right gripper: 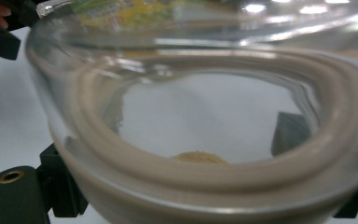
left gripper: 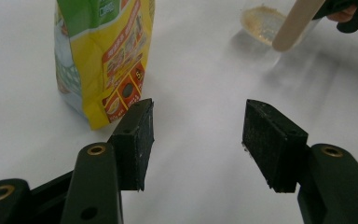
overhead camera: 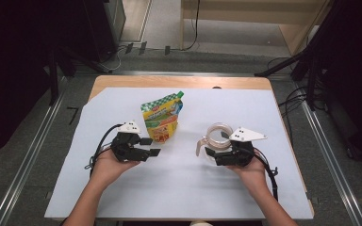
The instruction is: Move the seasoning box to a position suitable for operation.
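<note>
A yellow and green stand-up pouch point(overhead camera: 162, 120) with a green cap lies on the white sheet at centre left. My left gripper point(overhead camera: 151, 146) stands open just below and beside its bottom corner, with nothing between its pads. In the left gripper view, the pouch point(left gripper: 105, 60) is just beyond the gripper point(left gripper: 198, 140), by its left pad. A clear glass jug point(overhead camera: 218, 131) with a beige rim and beige handle point(overhead camera: 199, 146) stands at centre right. My right gripper point(overhead camera: 218, 144) has its jaws on either side of the jug point(right gripper: 191, 107). Whether the pads press on the glass is unclear. A little brown powder point(right gripper: 200, 157) lies in the jug's bottom.
The white sheet point(overhead camera: 179, 188) covers most of a wooden table point(overhead camera: 179, 82). Bare sheet lies between the two grippers and toward the front edge. Cables trail from both grippers over the sheet. Dark stands and floor rails surround the table.
</note>
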